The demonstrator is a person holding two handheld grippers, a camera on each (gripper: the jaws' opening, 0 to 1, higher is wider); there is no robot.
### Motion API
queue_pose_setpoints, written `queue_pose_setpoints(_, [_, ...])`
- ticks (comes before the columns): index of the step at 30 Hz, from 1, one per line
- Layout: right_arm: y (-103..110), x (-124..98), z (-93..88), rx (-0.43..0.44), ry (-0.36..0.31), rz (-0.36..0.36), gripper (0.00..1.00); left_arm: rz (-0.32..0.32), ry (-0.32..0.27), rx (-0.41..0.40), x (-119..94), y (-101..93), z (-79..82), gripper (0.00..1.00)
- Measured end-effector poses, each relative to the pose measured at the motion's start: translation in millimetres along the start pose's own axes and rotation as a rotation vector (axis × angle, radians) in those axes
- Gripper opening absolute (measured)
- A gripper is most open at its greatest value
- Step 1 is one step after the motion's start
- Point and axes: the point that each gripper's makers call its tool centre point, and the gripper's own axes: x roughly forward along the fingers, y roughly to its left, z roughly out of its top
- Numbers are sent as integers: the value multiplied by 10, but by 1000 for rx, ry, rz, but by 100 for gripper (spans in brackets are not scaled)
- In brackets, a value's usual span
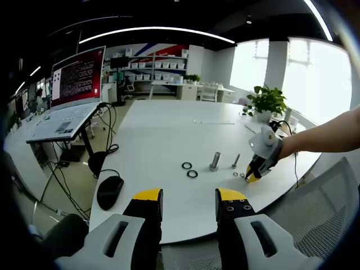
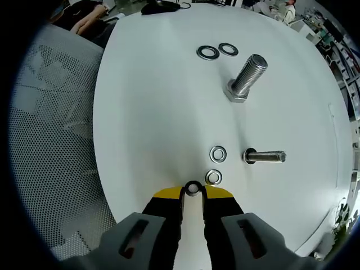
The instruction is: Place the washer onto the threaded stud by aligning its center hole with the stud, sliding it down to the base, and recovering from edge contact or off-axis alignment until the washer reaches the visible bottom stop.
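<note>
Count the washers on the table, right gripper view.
5: two large washers beyond the big stud; two small washers beside the small stud; one between the right gripper fingers.

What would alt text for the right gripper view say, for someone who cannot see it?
The right gripper reaches down to a white table, its yellow-tipped jaws closing around a small washer. Two more small washers lie just beyond, beside a thin stud. Farther off stand a thick bolt and two large washers.
</note>
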Motion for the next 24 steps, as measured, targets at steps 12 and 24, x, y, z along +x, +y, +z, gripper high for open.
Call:
queue_pose_setpoints(12, [-14, 1, 8, 16, -17, -3, 16, 2, 0, 0, 0, 15, -4, 35])
queue_pose_setpoints(24, [-66, 2, 25, 146, -100, 40, 14, 0, 4, 1, 6, 12, -8, 35])
